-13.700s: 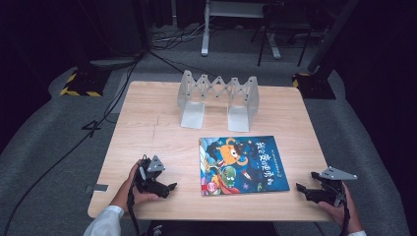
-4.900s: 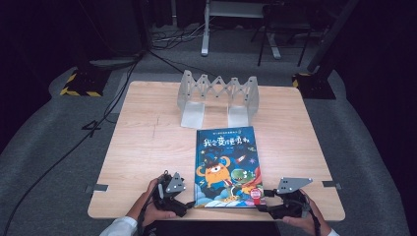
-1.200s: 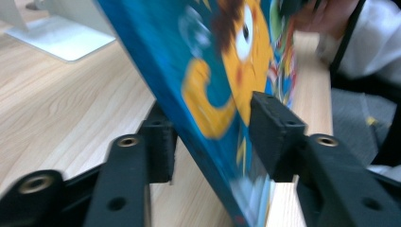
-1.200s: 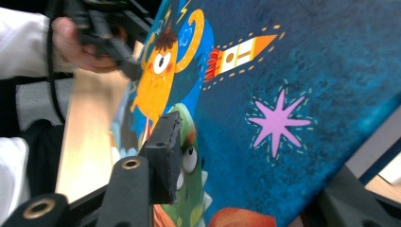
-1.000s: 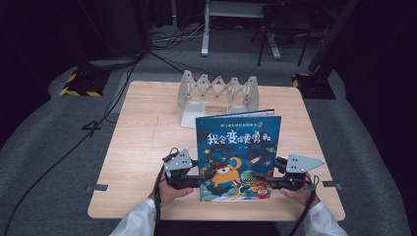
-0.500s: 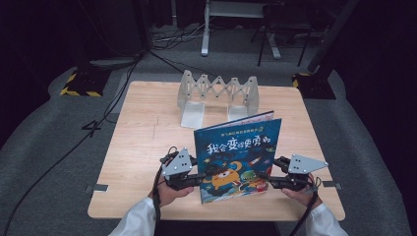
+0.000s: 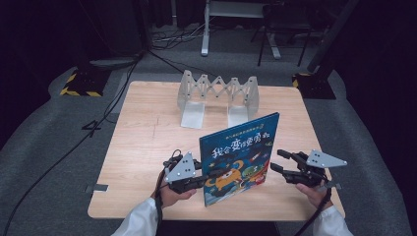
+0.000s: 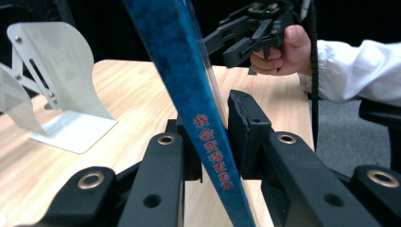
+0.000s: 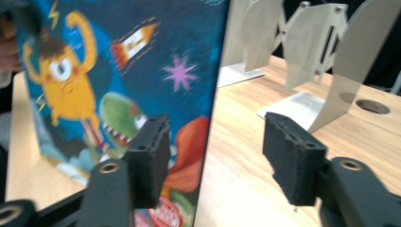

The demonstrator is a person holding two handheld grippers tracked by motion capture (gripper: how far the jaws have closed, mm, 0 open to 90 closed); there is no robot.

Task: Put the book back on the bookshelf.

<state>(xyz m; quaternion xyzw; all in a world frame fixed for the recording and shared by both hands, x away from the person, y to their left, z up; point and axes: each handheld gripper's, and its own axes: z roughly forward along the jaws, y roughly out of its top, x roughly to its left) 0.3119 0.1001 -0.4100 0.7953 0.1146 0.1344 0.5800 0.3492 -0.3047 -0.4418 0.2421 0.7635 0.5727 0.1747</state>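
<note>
Blue and glossy, the one picture book (image 7: 240, 158) stands upright on its lower edge near my side of the wooden table (image 7: 142, 142), its cover facing me. White and yellow Chinese characters run across the top of the cover; I can see them in the high view but cannot read them with certainty. Below them is an orange cartoon monster, a green toothy creature and a small rocket, clearer in the right gripper view (image 9: 118, 94). On the spine, in the left gripper view (image 8: 198, 118), a column of red Chinese characters runs down the blue strip; these too are too small for me to make out surely.

My left gripper (image 7: 204, 178) pinches the book at its left edge, low down: its two black jaws are pressed on either side of the spine with the board between them. My right gripper (image 7: 280, 162) sits just beside the book's right edge with its jaws spread; one jaw lies in front of the cover, the other out over bare table, and neither presses the book.

Behind the book, toward the far side of the table, stands one grey metal expanding book rack (image 7: 218, 94), with a zigzag lattice between its upright plates and two flat feet resting on the wood. Nothing is in it.
</note>
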